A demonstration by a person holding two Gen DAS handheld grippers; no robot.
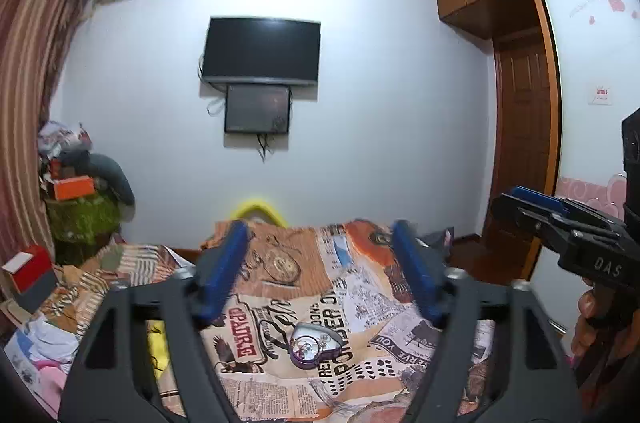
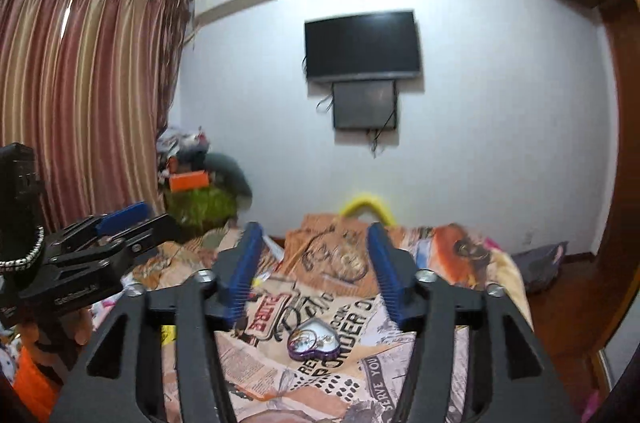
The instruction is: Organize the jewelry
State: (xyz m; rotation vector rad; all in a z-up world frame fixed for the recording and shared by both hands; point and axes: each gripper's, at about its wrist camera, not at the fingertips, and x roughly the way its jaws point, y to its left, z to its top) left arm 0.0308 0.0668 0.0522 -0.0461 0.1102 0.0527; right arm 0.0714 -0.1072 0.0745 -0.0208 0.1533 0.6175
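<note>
A purple heart-shaped tin point(image 1: 315, 346) lies open on the patterned bedspread point(image 1: 280, 287), with small jewelry pieces inside; it also shows in the right wrist view point(image 2: 313, 340). My left gripper point(image 1: 320, 235) is open and empty, raised above and behind the tin. My right gripper point(image 2: 315, 233) is open and empty, also above the tin. The right gripper shows at the right edge of the left wrist view point(image 1: 520, 201); the left gripper shows at the left of the right wrist view point(image 2: 148, 215).
The bed ends at a white wall with a TV point(image 1: 262, 51). A cluttered pile with an orange box point(image 1: 74, 187) stands at the left by the curtain point(image 2: 80, 95). A red and white box point(image 1: 28, 267) sits at the bed's left. A wooden wardrobe point(image 1: 520, 103) is right.
</note>
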